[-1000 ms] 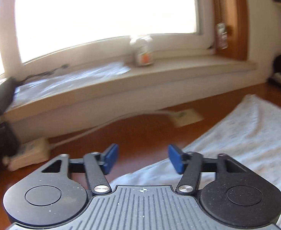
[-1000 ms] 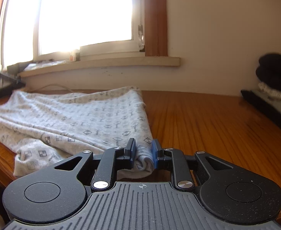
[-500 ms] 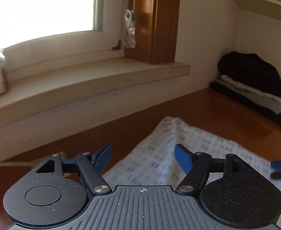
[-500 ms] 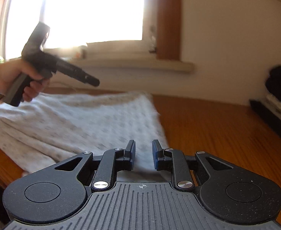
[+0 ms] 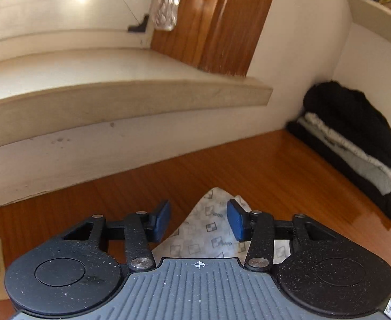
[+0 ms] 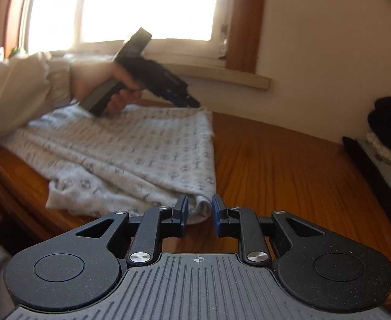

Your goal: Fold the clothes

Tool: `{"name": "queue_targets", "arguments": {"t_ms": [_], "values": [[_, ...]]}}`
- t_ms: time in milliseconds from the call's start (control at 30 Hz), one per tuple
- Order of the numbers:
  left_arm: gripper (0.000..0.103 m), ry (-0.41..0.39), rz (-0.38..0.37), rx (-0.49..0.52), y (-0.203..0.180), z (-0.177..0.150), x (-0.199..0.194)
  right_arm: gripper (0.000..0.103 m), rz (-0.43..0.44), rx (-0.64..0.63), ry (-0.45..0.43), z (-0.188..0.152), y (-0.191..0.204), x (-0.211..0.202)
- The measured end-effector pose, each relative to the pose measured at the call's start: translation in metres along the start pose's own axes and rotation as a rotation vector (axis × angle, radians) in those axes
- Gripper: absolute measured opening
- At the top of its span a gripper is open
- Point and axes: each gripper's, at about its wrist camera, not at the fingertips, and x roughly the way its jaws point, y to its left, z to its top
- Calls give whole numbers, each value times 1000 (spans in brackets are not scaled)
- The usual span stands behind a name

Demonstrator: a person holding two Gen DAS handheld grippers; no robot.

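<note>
Left gripper (image 5: 198,220) has swung over to the patterned garment (image 6: 131,157)'s far corner, jaws closing around it, while right gripper (image 6: 199,214) stays narrowly parted around the near corner.

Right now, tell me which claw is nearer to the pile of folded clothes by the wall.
Left, probably. The left claw is closing over the patterned cloth's far corner, toward the pile. The right claw sits around the cloth's near corner, farther back on the table.
</note>
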Motion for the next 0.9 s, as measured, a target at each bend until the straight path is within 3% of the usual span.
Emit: {"name": "queue_targets", "arguments": {"t_ms": [133, 233, 267, 333, 400, 433, 500, 600, 700, 767, 900], "values": [[50, 15, -37, -43, 9, 1, 9, 22, -7, -71, 15, 10, 7, 8], [50, 8, -72, -101, 16, 2, 12, 40, 2, -157, 30, 16, 18, 17], [50, 5, -83, -117, 18, 3, 13, 40, 6, -174, 31, 17, 21, 19], [49, 1, -100, -139, 22, 4, 14, 37, 3, -181, 20, 16, 23, 22], [44, -2, -97, -130, 21, 5, 15, 17, -12, -145, -5, 15, 20, 20], [28, -5, -89, -112, 20, 5, 15, 2, -20, -127, -17, 14, 18, 20], [0, -12, -75, -76, 16, 4, 15, 1, -44, -90, -50, 11, 16, 16], [0, -87, 0, -49, 11, 4, 10, 1, -92, -61, -100, 4, 16, 0], [0, -104, -1, -68, 14, 6, 7, 1, -136, -46, -82, -11, 15, -9], [0, -98, -17, -59, 13, 7, 7, 1, -120, 1, -63, -20, 9, -11], [1, -107, -82, -76, 11, 11, 3, 2, -84, 95, -136, -17, 0, -17]]}}
